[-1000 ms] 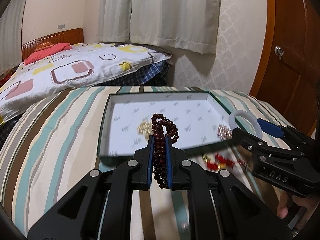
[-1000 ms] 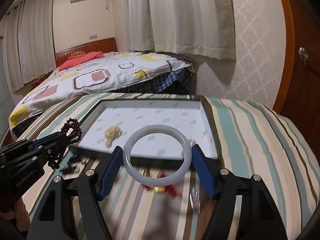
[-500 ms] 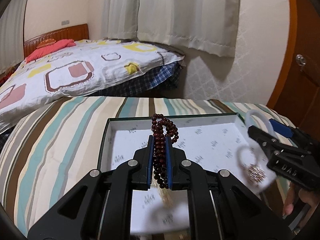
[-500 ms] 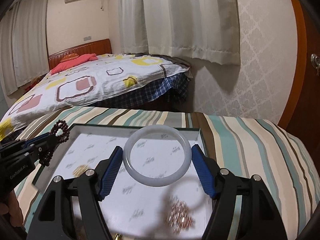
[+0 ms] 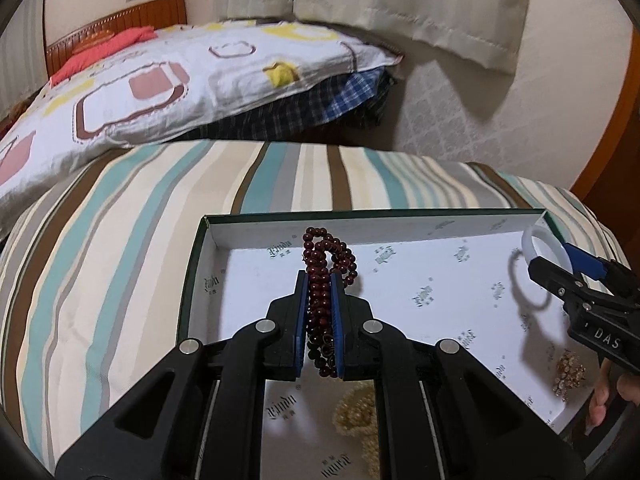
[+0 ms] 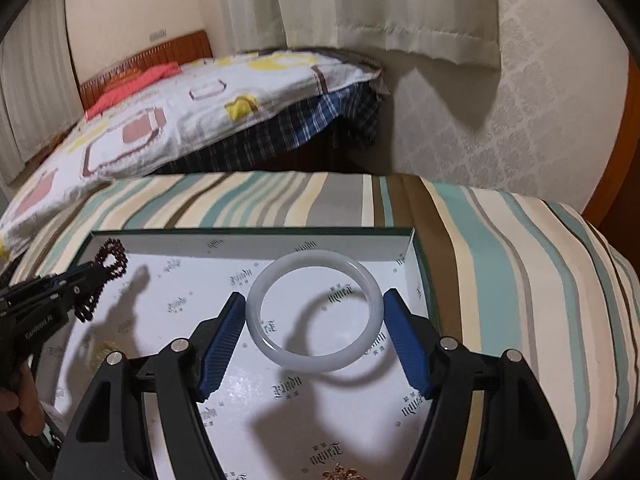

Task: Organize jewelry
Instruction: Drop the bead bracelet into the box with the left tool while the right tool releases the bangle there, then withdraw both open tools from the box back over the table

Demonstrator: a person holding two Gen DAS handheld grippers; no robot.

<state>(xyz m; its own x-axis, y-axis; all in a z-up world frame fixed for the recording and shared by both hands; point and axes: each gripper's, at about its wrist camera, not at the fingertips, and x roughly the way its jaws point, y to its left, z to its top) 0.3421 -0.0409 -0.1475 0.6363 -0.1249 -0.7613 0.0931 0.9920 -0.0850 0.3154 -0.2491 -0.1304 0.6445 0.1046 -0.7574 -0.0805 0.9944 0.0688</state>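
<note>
hovering over the shallow box [image 5: 208,272], the left gripper [image 5: 319,280] is clamped on a dark red bead bracelet [image 5: 326,256] whose loops stick out past its tips above the box's far left corner. the right gripper [image 6: 314,312] pinches a pale bangle [image 6: 314,360] between its blue pads, held flat above the far right part of the box. nearer in the box lie a cream pearl strand [image 5: 356,412] under the left gripper and a small gold piece [image 5: 568,372] beside the right gripper. printed white lining between them is bare. beyond the far rim spreads a striped cloth [image 6: 520,264], then a bed [image 5: 180,80] and curtains [image 6: 380,4].
</note>
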